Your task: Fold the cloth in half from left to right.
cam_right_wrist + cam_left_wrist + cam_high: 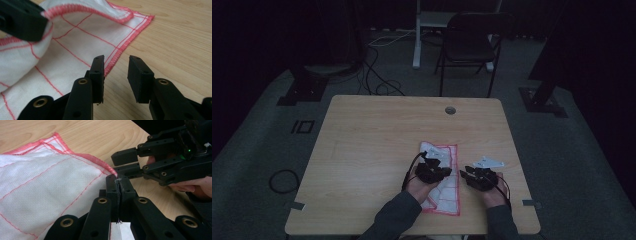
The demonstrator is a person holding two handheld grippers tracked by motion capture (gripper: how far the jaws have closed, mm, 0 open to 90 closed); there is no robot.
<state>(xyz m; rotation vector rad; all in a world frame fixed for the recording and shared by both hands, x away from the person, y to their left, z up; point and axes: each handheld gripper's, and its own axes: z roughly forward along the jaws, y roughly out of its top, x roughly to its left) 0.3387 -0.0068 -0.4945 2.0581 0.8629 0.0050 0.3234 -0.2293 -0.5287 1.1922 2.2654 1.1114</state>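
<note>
The cloth [443, 175] lies on the near half of the table [362, 150], its long axis running away from the person, between the two hands. The left gripper [117, 183] has its jaws pinched tight on the cloth's red hem, at the edge that faces the other hand; that edge is lifted and curls over the white panel beneath it. The right gripper [115, 75] sits just off the cloth's right border with its jaws partly apart and nothing between them. In the right gripper view one fingertip [98, 72] hangs over the red stitching while the other is above bare wood, so the hem runs almost straight into the gap. The free corner [150, 17] lies ahead of that gripper, flat on the wood. To my eye the right hand is the nearer to that loose border, and a short push forward and down would put the hem between its jaws.
</note>
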